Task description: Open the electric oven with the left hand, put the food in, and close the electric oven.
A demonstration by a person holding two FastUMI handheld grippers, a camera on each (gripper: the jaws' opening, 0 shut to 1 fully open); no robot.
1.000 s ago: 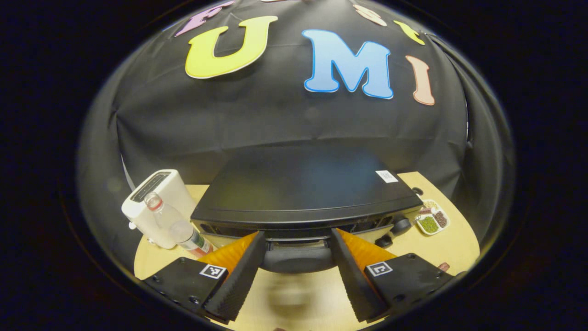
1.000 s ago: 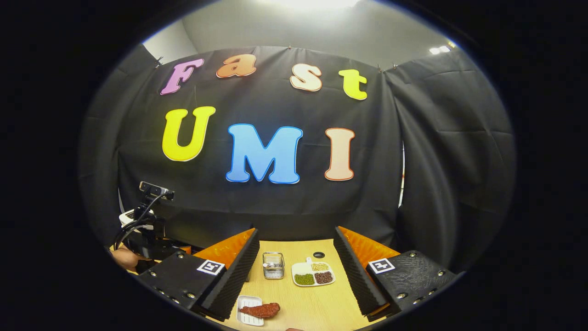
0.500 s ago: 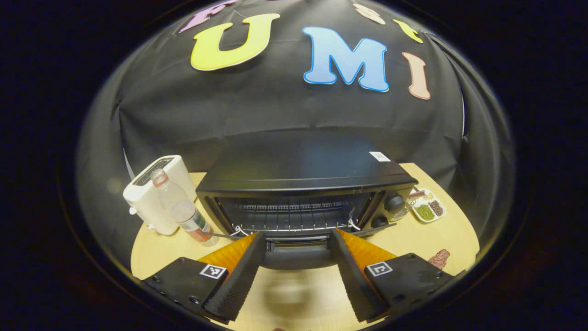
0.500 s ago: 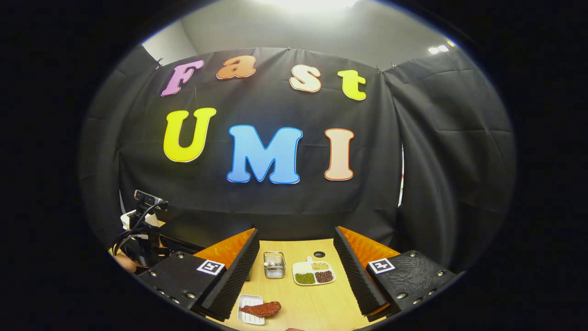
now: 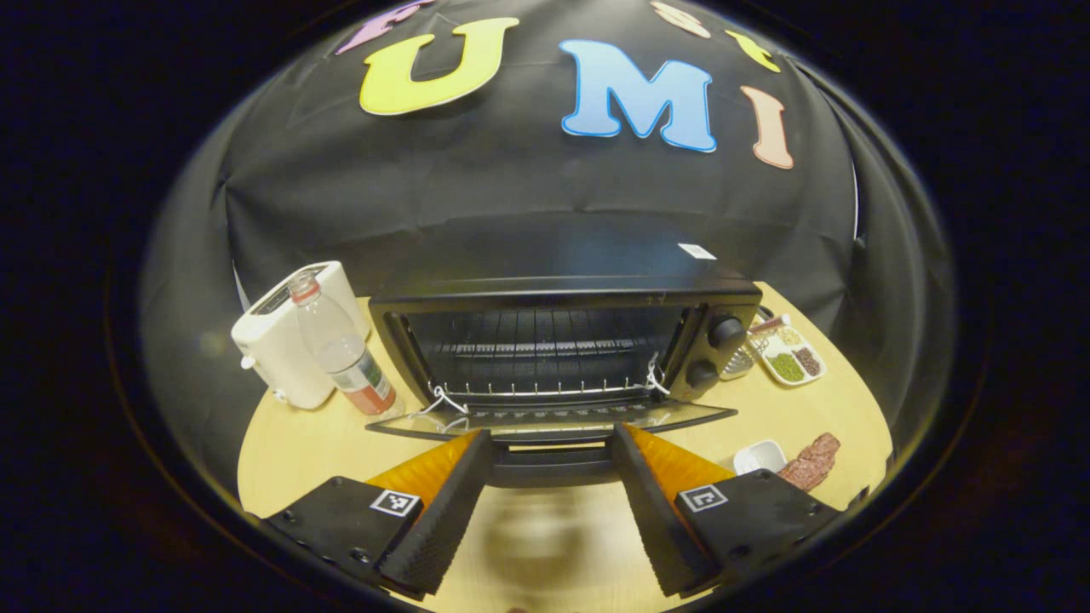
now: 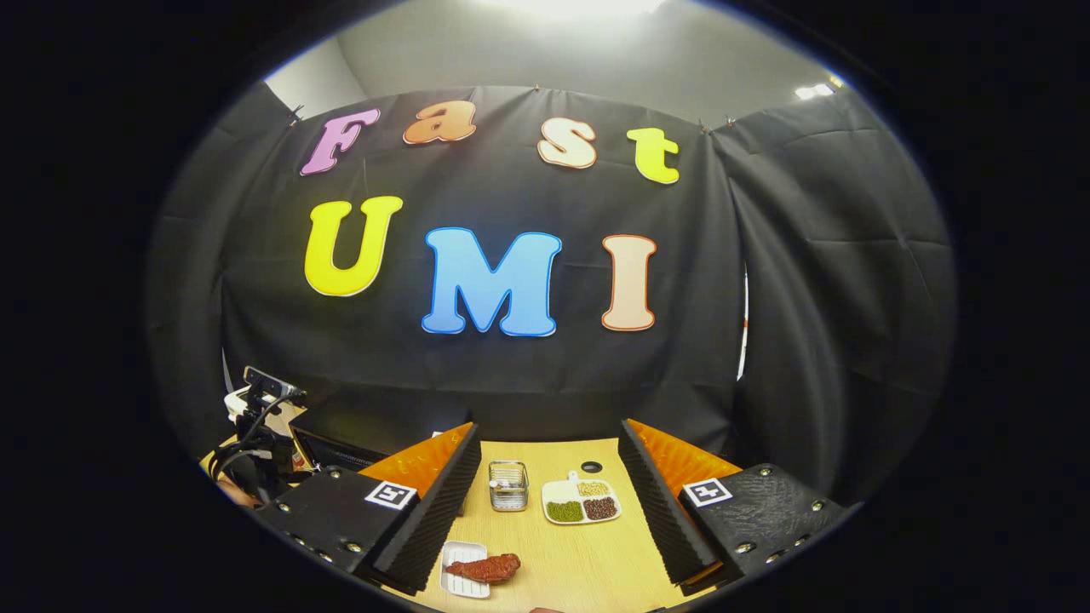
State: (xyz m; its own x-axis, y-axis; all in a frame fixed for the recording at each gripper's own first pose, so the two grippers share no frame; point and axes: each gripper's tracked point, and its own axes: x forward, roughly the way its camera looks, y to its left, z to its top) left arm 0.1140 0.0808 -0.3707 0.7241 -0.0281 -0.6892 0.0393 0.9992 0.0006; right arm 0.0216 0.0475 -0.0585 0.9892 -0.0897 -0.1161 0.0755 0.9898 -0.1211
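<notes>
Holding one oven (image 5: pixel 562 294) door handle (image 5: pixel 552 465).

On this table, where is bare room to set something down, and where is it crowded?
Bare wood lies in front of the open oven door, toward the viewer, and between the bottle and the table's near left edge. In the right gripper view, wood is free right of the divided dish. It is crowded between the oven's knobs, the dish and the meat.
</notes>
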